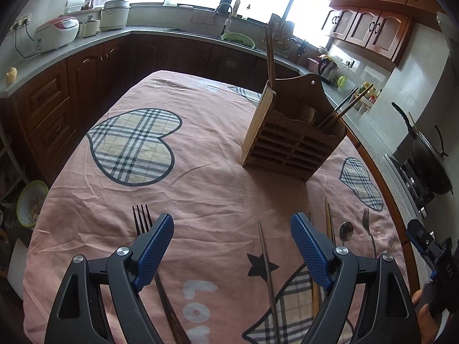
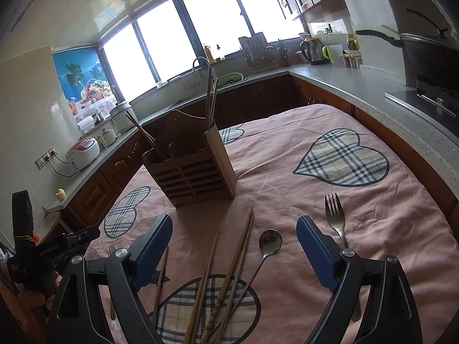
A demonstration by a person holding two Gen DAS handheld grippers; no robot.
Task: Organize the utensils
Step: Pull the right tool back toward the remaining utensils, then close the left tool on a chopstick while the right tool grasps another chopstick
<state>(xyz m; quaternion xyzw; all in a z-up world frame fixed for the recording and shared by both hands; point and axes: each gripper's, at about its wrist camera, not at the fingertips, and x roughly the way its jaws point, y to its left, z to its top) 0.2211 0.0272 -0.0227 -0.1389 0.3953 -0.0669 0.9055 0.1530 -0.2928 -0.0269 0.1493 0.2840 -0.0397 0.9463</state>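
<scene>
A wooden utensil holder [image 1: 289,134] stands on the pink cloth with chopsticks sticking out of two compartments; it also shows in the right wrist view [image 2: 192,166]. My left gripper [image 1: 232,229] is open and empty above the cloth. A dark fork [image 1: 142,218] lies under its left finger and a metal chopstick [image 1: 268,269] lies between the fingers. A spoon [image 1: 345,230] and a silver fork [image 1: 368,229] lie to its right. My right gripper [image 2: 233,232] is open and empty above several chopsticks [image 2: 229,275], a spoon [image 2: 269,242] and a silver fork [image 2: 334,215].
The table wears a pink cloth with plaid hearts [image 1: 134,146]. Kitchen counters ring it, with a rice cooker [image 1: 57,34], a sink [image 1: 238,40], a kettle [image 2: 311,50] and a wok on the stove [image 1: 430,160]. A bowl [image 1: 30,203] sits low at the left.
</scene>
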